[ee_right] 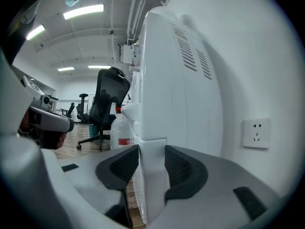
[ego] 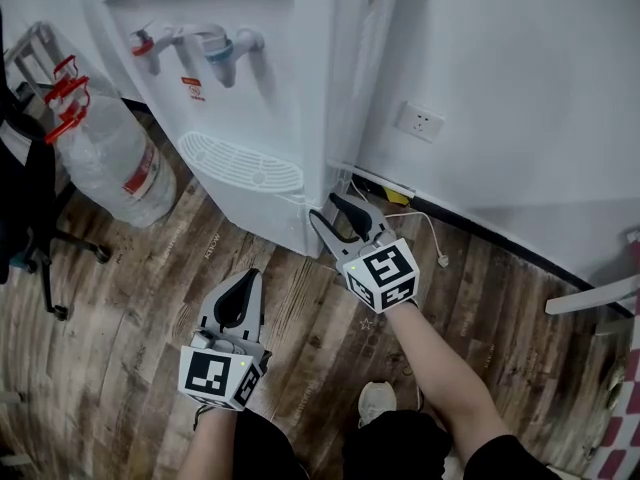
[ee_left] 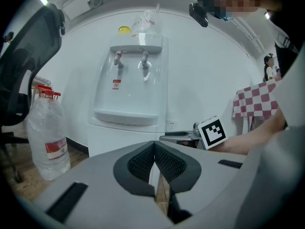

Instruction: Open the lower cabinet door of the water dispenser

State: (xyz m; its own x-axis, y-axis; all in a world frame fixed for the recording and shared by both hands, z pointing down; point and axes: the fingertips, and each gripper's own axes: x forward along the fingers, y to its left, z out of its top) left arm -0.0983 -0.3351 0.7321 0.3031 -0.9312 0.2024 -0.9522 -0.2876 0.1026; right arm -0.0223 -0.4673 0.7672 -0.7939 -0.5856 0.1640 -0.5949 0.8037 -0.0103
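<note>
The white water dispenser [ego: 250, 78] stands against the wall, with its lower cabinet door [ego: 250, 208] under the drip tray. My right gripper [ego: 328, 208] is at the cabinet's lower right corner. In the right gripper view its jaws [ee_right: 151, 149] stand wide open, and the door's white side edge [ee_right: 152, 180] runs between the two pads. My left gripper [ego: 250, 274] hangs over the wood floor in front of the dispenser, shut with nothing in it. In the left gripper view its pads [ee_left: 154, 144] meet, pointing at the cabinet door [ee_left: 119, 138].
A large water bottle [ego: 110, 158] with a red cap stands left of the dispenser, beside a black office chair [ego: 35, 218]. A wall socket [ego: 420, 121] and a loose white cable [ego: 430, 236] are to the right. A checkered cloth [ego: 622, 433] hangs at the far right.
</note>
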